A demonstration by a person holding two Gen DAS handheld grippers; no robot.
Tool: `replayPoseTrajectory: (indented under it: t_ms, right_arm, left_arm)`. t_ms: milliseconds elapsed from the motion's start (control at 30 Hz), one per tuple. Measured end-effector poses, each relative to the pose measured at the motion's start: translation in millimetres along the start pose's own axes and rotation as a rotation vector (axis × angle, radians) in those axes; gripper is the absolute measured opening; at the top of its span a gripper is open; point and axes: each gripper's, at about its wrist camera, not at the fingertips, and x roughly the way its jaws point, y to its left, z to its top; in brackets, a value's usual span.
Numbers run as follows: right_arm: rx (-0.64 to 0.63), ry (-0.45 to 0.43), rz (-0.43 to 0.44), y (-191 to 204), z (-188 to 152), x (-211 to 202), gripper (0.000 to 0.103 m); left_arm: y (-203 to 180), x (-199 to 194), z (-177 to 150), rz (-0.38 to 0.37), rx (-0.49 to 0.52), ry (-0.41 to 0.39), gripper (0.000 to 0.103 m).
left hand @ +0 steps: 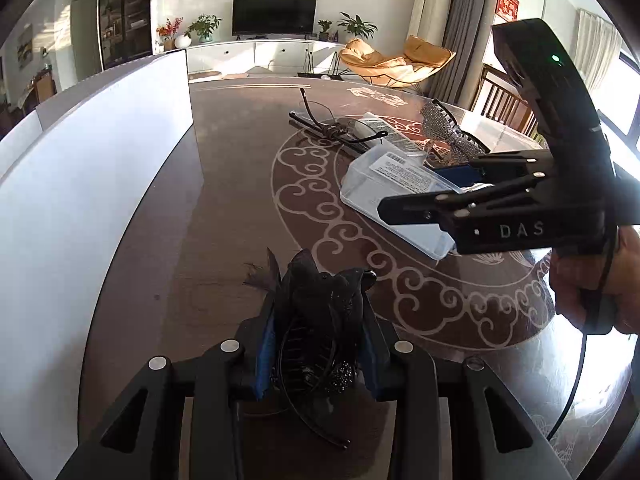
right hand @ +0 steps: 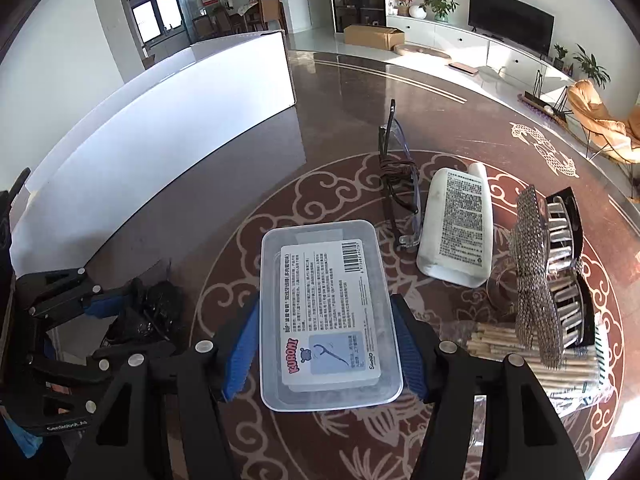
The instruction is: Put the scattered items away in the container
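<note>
Black hair clip point(left hand: 320, 320), feathered and beaded: clenched between the blue pads of the left gripper point(left hand: 320, 354), evidently lifted for carrying to the white container point(left hand: 100, 184), whose wall rises just beside it on the left. Clear plastic floss-pick box point(right hand: 328, 312), label upward: flat on the patterned table point(right hand: 248, 160), lying lengthwise between the fingers of the right gripper point(right hand: 326, 348), one pad point(right hand: 240, 352) along each long side; the pads look to be at or just off the box walls, so a firm grasp cannot be told, though the placement suits a sideways pinch. Beyond the box, still scattered: white tube point(right hand: 456, 228) lying flat; spectacles point(right hand: 400, 192) with a cord wound round them; rhinestone bow clip point(right hand: 536, 268); packet of wooden sticks point(right hand: 540, 356). Farthest: the container's far end, well apart from these.
</note>
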Motion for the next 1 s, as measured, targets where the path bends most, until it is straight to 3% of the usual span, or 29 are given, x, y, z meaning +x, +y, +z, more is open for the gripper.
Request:
replayPoseTrajectory:
  t_ms: [200, 333, 400, 467, 500, 533, 667, 733, 1000]
  right_arm:
    - [0.053, -0.041, -0.11, 7.9, -97.6, -69.7, 0.062]
    - [0.057, -0.041, -0.183, 4.6, -143.9, -95.2, 0.064]
    - [0.047, -0.04, -0.201, 3.6, -148.5, -95.6, 0.066]
    - [0.065, -0.049, -0.202, 2.6, -148.0, -95.4, 0.069]
    - [0.084, -0.057, -0.195, 0.4, -148.2, -94.4, 0.07]
    - [0.107, -0.064, -0.184, -2.8, -149.3, -93.7, 0.073]
    - [0.118, -0.065, -0.194, -3.7, -147.8, -90.0, 0.075]
    - [0.123, -0.065, -0.191, -4.6, -147.6, -89.2, 0.076]
    - [0.122, -0.064, -0.192, -4.1, -147.6, -89.8, 0.077]
  left_arm:
    - [-4.3, -18.1, -17.1, -0.08, -0.05, 0.059, 0.035]
    - [-16.8, -26.9, -29.6, -0.019, -0.026, 0.039, 0.038]
    - [-25.0, -25.4, -31.1, 0.007, 0.014, 0.033, 0.045]
    - [-32.1, -22.7, -33.2, 0.026, 0.055, 0.032, 0.063]
    - [-34.6, -20.0, -35.7, 0.065, 0.07, 0.044, 0.087]
    - [-35.3, -18.8, -38.2, 0.104, 0.072, 0.057, 0.099]
    - [-23.3, -20.2, -37.7, 0.121, 0.012, 0.054, 0.099]
    - [-24.6, -17.3, -36.6, 0.129, 0.022, 0.066, 0.103]
    - [-26.2, -15.5, -37.3, 0.128, 0.034, 0.07, 0.103]
